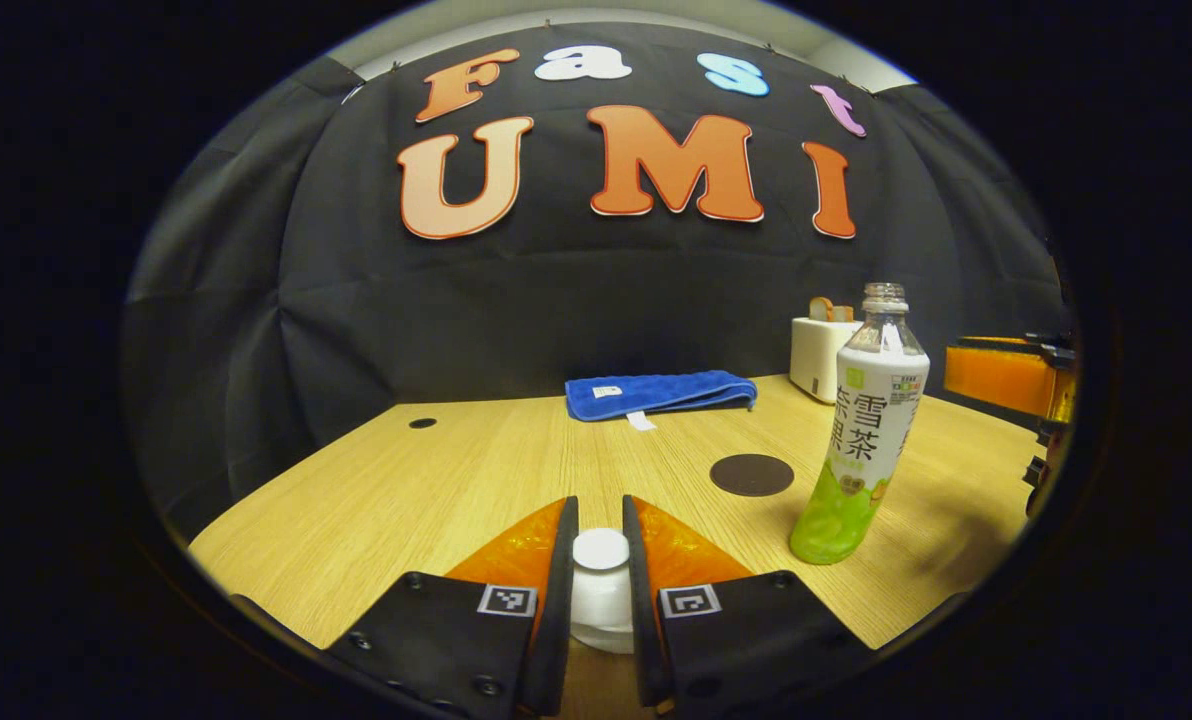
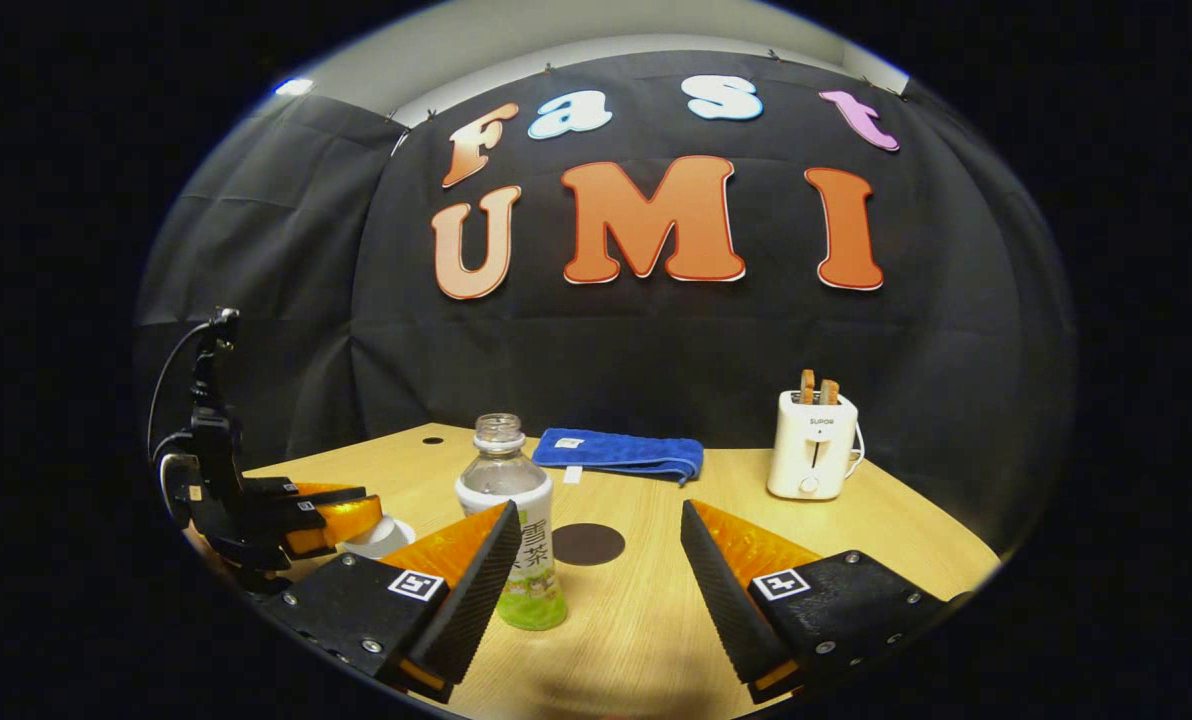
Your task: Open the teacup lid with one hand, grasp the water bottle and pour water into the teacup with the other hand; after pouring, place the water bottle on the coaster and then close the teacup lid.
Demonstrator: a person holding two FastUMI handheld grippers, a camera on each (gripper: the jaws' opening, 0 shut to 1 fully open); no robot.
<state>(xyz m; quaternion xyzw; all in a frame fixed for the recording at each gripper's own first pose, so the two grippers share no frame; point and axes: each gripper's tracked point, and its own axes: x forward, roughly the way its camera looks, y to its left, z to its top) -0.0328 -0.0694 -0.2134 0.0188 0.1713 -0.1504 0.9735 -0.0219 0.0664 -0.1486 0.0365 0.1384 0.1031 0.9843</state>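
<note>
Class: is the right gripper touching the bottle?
Apart. In the right gripper view, the right gripper is wide open, and the bottle stands beyond its left finger.

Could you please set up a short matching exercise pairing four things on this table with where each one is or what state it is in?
Things:
1. water bottle
2. coaster
3. towel
4. toaster

Places or states:
A. folded, lying at the back edge of the table by the black cloth
B. holds two slices sticking up from the top
C. stands upright with no cap on
D. flat dark disc with nothing on it

Pairs: 1-C, 2-D, 3-A, 4-B
</note>
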